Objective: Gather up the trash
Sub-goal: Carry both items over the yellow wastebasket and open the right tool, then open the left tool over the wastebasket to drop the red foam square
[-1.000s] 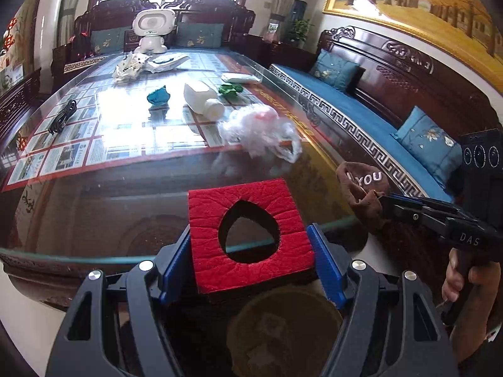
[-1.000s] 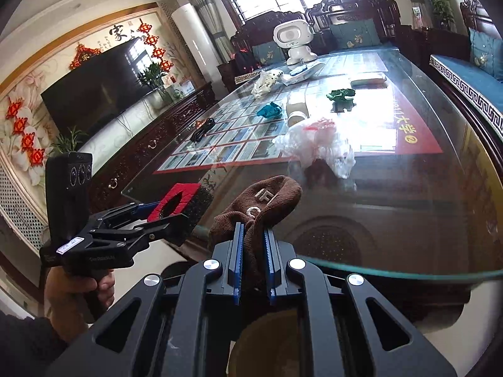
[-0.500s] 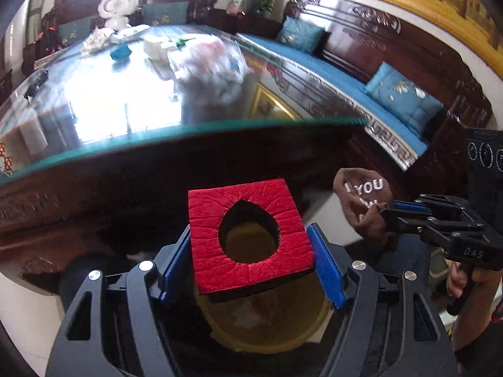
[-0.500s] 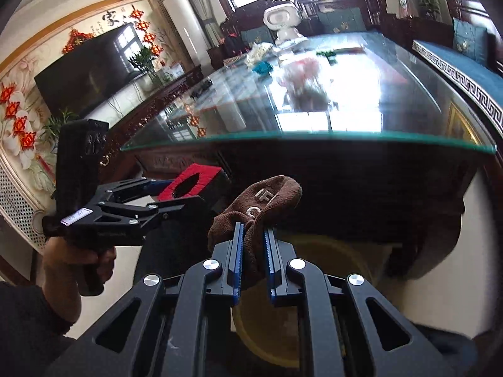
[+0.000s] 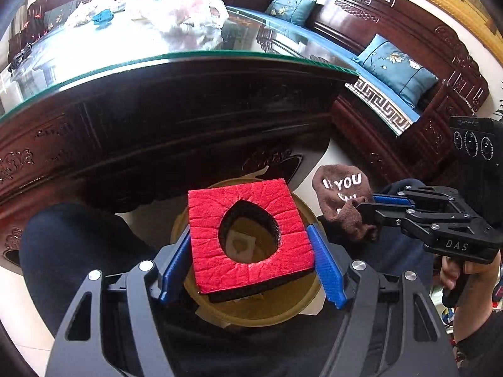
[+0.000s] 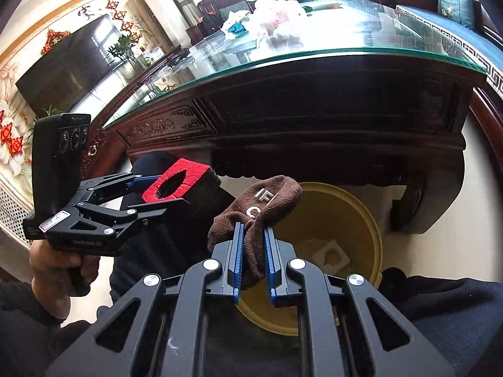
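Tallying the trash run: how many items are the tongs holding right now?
2: a red pad in the left tongs, a brown sock in the right tongs.

Dark carved wooden bench topped with a glass sheet. Beyond it, long carved wooden sofa with blue floral cushions. Along the left wall, black flat television beside a leafy green potted plant.
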Available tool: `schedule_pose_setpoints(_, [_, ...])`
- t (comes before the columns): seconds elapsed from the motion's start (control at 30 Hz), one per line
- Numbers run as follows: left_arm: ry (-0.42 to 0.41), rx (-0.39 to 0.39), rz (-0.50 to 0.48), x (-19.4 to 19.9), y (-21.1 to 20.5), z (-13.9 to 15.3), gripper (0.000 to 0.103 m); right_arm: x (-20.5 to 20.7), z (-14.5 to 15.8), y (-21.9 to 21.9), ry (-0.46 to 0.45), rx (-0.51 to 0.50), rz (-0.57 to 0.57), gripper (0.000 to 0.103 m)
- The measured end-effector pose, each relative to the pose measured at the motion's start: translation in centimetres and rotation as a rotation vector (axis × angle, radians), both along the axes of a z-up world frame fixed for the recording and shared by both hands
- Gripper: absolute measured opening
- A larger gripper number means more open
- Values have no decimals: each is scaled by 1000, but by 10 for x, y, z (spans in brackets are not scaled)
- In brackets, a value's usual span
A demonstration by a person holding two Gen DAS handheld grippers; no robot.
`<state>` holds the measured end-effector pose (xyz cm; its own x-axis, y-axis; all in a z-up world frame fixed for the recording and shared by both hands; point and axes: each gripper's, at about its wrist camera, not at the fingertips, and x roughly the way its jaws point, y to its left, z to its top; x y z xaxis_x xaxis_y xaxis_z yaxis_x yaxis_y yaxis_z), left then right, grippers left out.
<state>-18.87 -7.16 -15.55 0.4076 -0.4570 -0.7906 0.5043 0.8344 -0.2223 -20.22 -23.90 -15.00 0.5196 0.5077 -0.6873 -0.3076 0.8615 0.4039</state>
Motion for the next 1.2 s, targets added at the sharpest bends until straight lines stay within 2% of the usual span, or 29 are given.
schedule_pose_setpoints(0.27, [23,6,-5,7,-4,-6,71,3,-9,-1,22,-8,-2,14])
schedule_pose_setpoints(0.33, [25,11,-7,8,-5,-7,71,3,-10,-1,33,-8,-9,20])
schedule_pose_setpoints(0.4, [25,12,-7,10,-6,-7,71,5,-12,-2,40,-3,-15,20])
schedule_pose_setpoints(0.5, [25,12,-7,10,-6,-7,71,4,-14,-7,40,11,-26,29])
schedule_pose_setpoints(1.07, [31,13,-16,13,-12,-10,71,-3,-9,-23,26,30,-49,29])
schedule_pose_setpoints(1.2, [28,19,-19,12,-13,-10,71,-6,-4,-22,1,2,-58,29])
